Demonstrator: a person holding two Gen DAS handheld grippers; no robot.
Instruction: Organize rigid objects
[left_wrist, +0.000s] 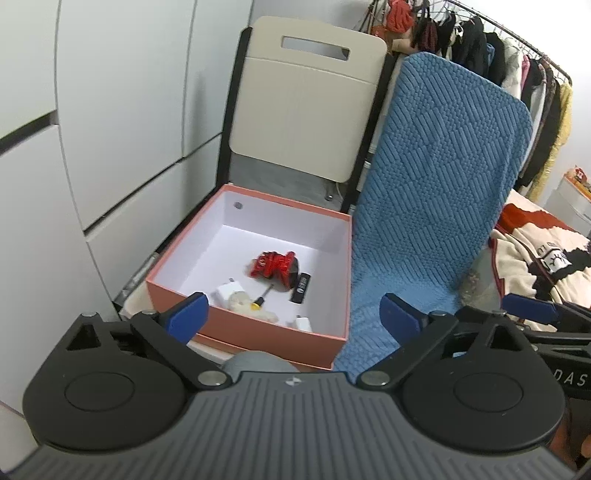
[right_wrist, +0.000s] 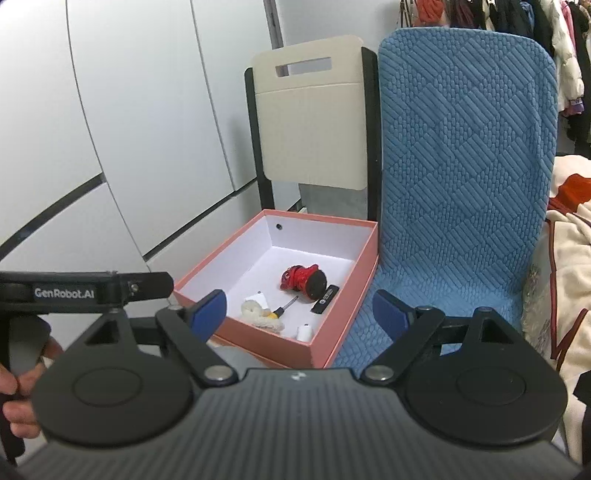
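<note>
Pink box (left_wrist: 236, 321) with white inside, glossy red toy (left_wrist: 275, 266), both grippers (left_wrist: 295, 314) (right_wrist: 299, 314) spread wide, empty

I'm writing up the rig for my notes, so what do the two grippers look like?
Both match: the left gripper and right gripper have blue finger pads on black linkage arms with silver pivot pins, round black discs either side, and a ribbed grey body with a small white logo. White GenRobot.AI lettering marks the left one's side.

Box partly out of my sight

My left gripper (left_wrist: 293, 314) covers the pink box's (left_wrist: 255, 332) near corner; its small white bits (left_wrist: 227, 291) are unidentifiable.
</note>
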